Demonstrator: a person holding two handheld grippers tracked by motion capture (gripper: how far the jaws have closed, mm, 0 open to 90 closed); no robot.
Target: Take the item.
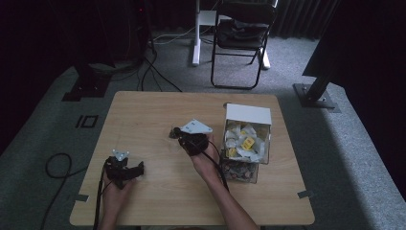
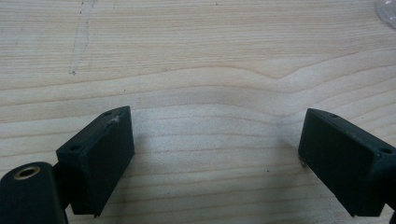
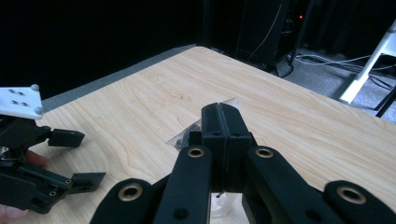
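My right gripper [image 1: 177, 132] is over the middle of the table, its jaws pressed together. A small clear plastic bag [image 3: 184, 136] with dark bits inside sticks out from behind the jaw tips of the right gripper [image 3: 219, 109] and seems pinched between them. The left gripper [image 1: 135, 171] rests low over the table's front left, held in a hand. In the left gripper view its jaws stand wide apart with only bare wood between them [image 2: 215, 126]. That same gripper [image 3: 79, 158] lies at the left of the right gripper view.
A clear box [image 1: 265, 143] with a raised white lid [image 1: 248, 114] stands right of centre, holding several small packets. A second clear container [image 1: 238, 171] of darker packets sits in front of it. A folding chair [image 1: 239, 38] and cables lie beyond the table.
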